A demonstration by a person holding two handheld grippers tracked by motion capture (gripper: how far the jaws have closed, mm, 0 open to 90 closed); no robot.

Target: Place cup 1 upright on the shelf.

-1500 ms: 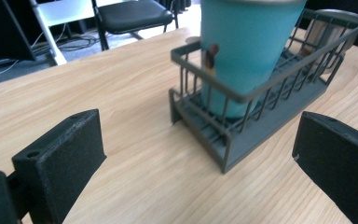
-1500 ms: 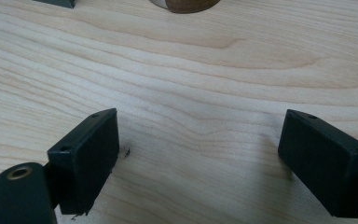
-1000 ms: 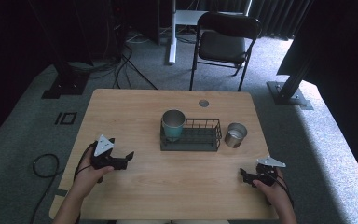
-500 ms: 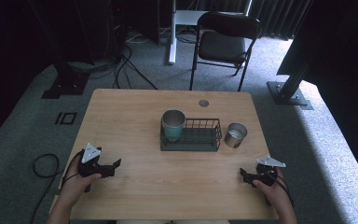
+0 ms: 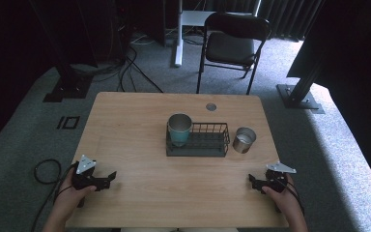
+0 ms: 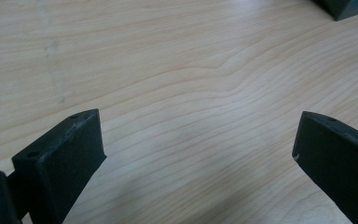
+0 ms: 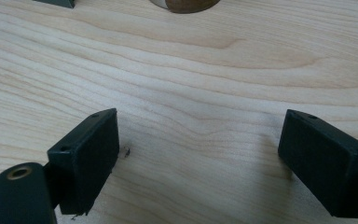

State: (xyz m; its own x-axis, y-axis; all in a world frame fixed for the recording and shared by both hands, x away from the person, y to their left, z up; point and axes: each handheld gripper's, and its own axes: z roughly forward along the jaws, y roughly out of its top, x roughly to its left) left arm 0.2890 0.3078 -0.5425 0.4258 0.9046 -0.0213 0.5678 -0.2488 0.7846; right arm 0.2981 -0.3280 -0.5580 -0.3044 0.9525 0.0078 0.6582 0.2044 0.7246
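A teal cup [image 5: 179, 128] stands upright in the left end of a black wire rack [image 5: 207, 142] at the table's middle. A small steel cup [image 5: 244, 139] stands on the wood just right of the rack; its base [image 7: 184, 4] peeks in at the top of the right gripper view. My left gripper [image 5: 110, 178] rests near the front left of the table, open, with bare wood between its jaws [image 6: 200, 154]. My right gripper [image 5: 252, 181] rests near the front right, open too, with nothing held [image 7: 198, 149].
The wooden table [image 5: 135, 121] has a round grommet [image 5: 211, 107] near its far edge. A folding chair [image 5: 234, 43] stands beyond the table, with cables on the floor at the left. A corner of the rack [image 6: 349, 7] shows at the top right of the left gripper view.
My left gripper has drawn back toward the front left corner of the table. The right gripper has stayed in place, and the cups and rack are unmoved.
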